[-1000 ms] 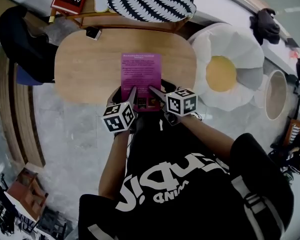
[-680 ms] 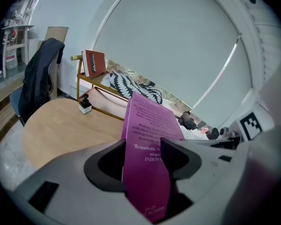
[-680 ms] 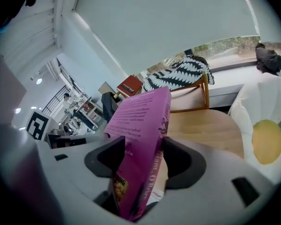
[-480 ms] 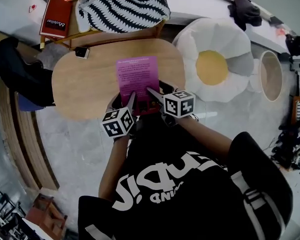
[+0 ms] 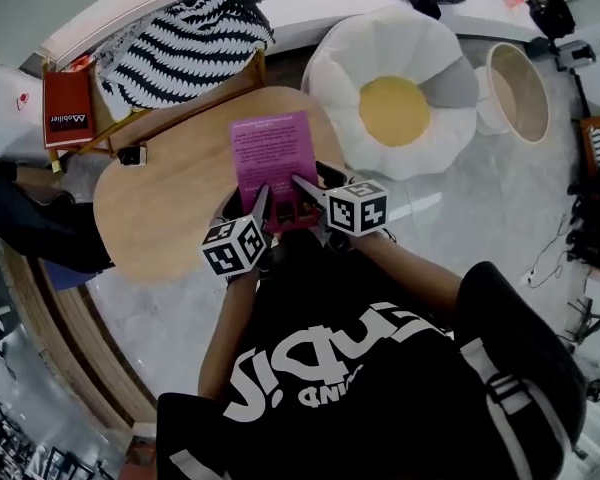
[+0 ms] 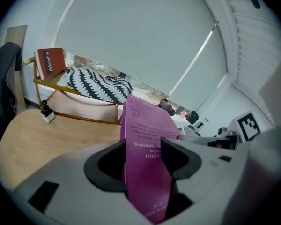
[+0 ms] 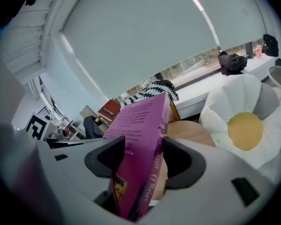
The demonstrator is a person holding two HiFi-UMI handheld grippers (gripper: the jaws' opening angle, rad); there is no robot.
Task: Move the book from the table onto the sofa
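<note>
Swinging round since a second ago, the egg-shaped cushion (image 5: 395, 108) now sits top centre. The left gripper (image 5: 263, 199) and right gripper (image 5: 303, 184) each clamp the magenta book (image 5: 275, 156) by its near end, above the wooden table (image 5: 170, 208) on a grey marbled floor (image 5: 470, 218).

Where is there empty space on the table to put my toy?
The table is bare on its left side, between the small box and the pink book. It is crowded at the near edge, where the left tongs and the right tongs grip the book.
</note>
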